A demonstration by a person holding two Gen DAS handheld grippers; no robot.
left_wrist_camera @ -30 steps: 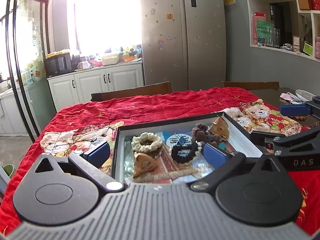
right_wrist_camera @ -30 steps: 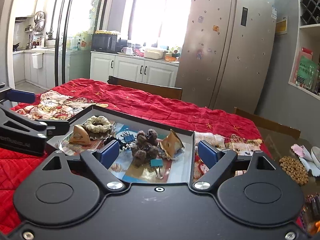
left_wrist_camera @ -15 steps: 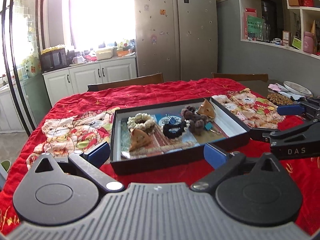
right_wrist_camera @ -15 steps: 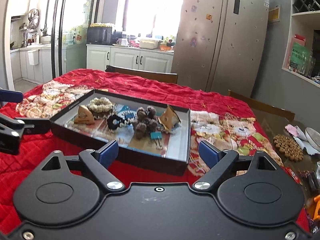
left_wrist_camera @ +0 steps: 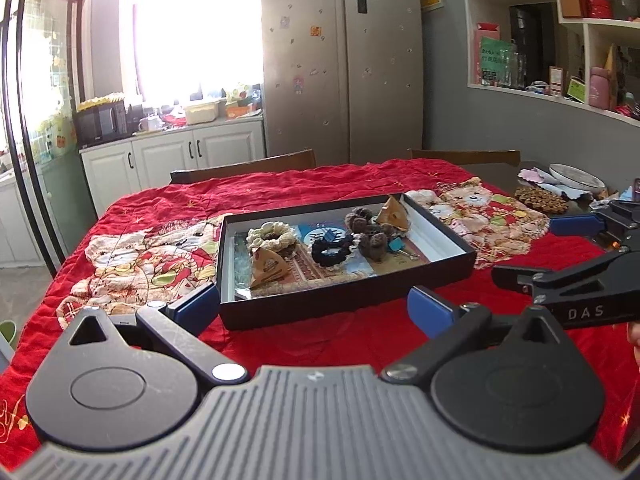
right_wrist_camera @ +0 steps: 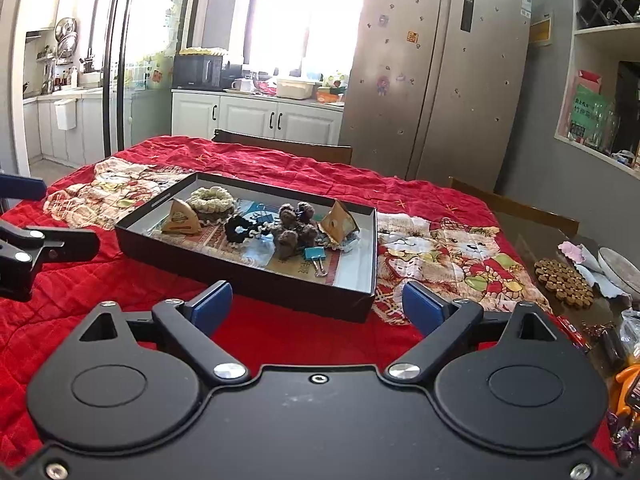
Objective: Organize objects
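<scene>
A shallow black box rests on the red quilted cloth. It holds a cream scrunchie, a black scrunchie, a brown pompom scrunchie, two tan triangular pouches and a teal binder clip. My left gripper is open just short of the box's near wall. My right gripper hangs before the box's near right corner. Its jaws are opening, with nothing between them. Each gripper also shows in the other's view, the right gripper and the left gripper.
A wooden bead trivet, a plate and small clutter lie on the bare table to the right. Chair backs stand along the far edge. Red cloth stretches left of and in front of the box.
Both grippers have pulled back from over the box, so the whole box now lies ahead of the fingertips. The right gripper's fingers stand slightly wider.
</scene>
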